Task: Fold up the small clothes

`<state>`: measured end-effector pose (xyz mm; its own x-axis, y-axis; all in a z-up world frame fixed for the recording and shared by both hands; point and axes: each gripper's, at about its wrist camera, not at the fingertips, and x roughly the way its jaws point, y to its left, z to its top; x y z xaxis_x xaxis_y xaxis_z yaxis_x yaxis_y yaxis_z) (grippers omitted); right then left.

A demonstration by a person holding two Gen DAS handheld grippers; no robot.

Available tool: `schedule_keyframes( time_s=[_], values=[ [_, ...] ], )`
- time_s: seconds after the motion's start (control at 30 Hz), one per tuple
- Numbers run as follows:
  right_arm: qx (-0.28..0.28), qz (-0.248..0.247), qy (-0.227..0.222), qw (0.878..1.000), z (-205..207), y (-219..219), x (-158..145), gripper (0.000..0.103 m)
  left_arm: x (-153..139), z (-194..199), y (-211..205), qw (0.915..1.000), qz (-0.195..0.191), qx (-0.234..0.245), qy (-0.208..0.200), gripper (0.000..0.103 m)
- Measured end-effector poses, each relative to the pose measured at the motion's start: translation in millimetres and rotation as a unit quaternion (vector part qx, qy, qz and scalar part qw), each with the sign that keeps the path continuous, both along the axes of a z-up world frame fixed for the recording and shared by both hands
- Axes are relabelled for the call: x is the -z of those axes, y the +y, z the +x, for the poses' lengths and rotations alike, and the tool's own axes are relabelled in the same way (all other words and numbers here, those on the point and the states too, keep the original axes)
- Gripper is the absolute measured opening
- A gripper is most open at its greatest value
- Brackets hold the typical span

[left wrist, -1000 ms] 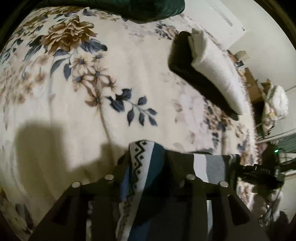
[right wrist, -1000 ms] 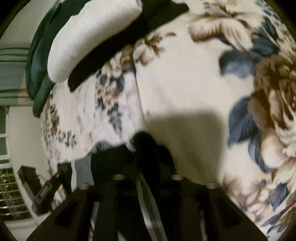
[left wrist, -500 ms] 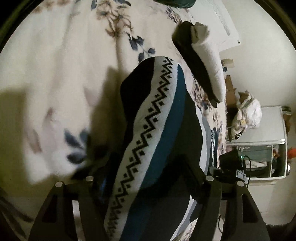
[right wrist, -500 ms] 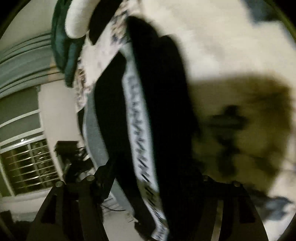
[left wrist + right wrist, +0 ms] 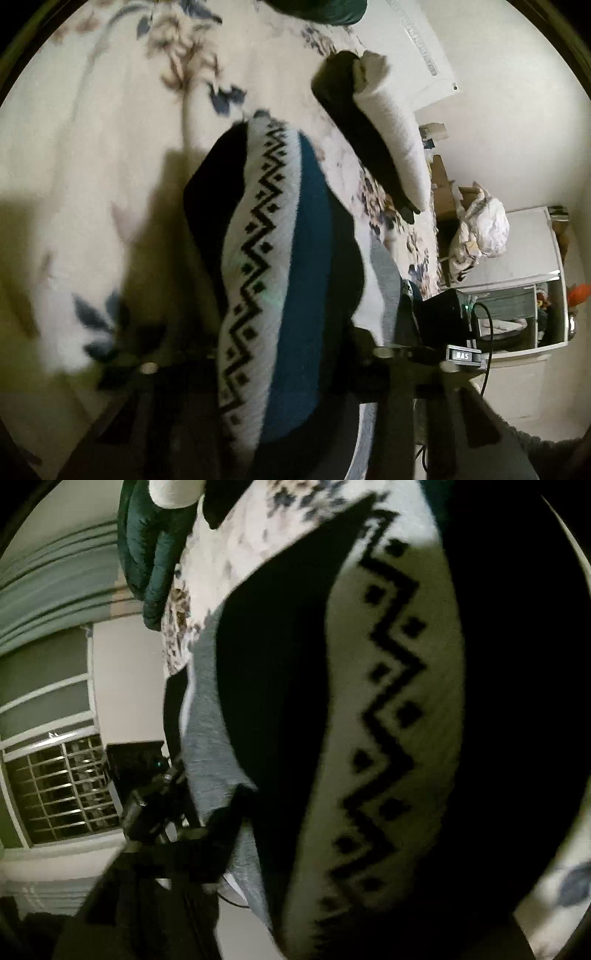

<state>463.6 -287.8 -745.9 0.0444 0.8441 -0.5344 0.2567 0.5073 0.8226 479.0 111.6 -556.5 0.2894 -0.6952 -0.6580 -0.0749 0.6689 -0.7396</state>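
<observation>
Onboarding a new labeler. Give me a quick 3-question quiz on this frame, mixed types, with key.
1. True or false: the patterned garment lies flat on the floral bedspread.
2. Multiple choice: the zigzag band on the garment is A) red on yellow, B) black on white, C) green on grey.
3. Short answer: in the left wrist view, what lies on the bedspread beyond the garment?

Key:
1. False: it is lifted and draped in front of both cameras.
2. B.
3. A black and white folded cloth.
</observation>
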Motion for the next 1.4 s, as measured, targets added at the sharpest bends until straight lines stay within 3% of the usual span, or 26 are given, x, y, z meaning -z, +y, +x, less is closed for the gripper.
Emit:
schedule_keyframes(
  time_s=[0.13, 0.23, 0.5, 0.87, 1.03, 1.17, 1.4],
  values=[
    [0.007, -0.014, -0.014, 1.0, -7.1, 3.8, -17.3, 0.029, -17.5, 1.4, -0.8, 0.9997, 0.022, -0.004, -0.009, 0.027],
    [0.021, -0.016, -0.018, 1.0, -12.5, 0.7, -33.4, 0.027, -34.5, 4.0, -2.9, 0.9995, 0.025, -0.001, -0.021, 0.026],
    [0.054, -0.02, -0.074, 0.996, 6.6, -43.8, -118.9, 0.026, -102.2, 44.4, -28.8, 0.9971, 0.021, 0.016, -0.071, 0.027],
    [0.114, -0.053, -0.136, 0.983, 137.6, -139.0, -222.1, 0.026, -166.5, 186.6, -96.6, 0.9871, 0.037, 0.057, -0.145, 0.027],
    [0.127, -0.072, -0.144, 0.979, 208.6, -171.0, -232.0, 0.026, -167.1, 255.7, -121.5, 0.9846, 0.045, 0.06, -0.158, 0.028],
    [0.127, -0.09, -0.136, 0.978, 264.6, -191.5, -220.0, 0.026, -153.6, 304.2, -138.7, 0.9832, 0.061, 0.069, -0.158, 0.028],
    [0.114, -0.118, -0.105, 0.981, 319.3, -185.3, -178.5, 0.027, -109.5, 348.0, -149.3, 0.9855, 0.108, 0.075, -0.107, 0.031]
  ],
)
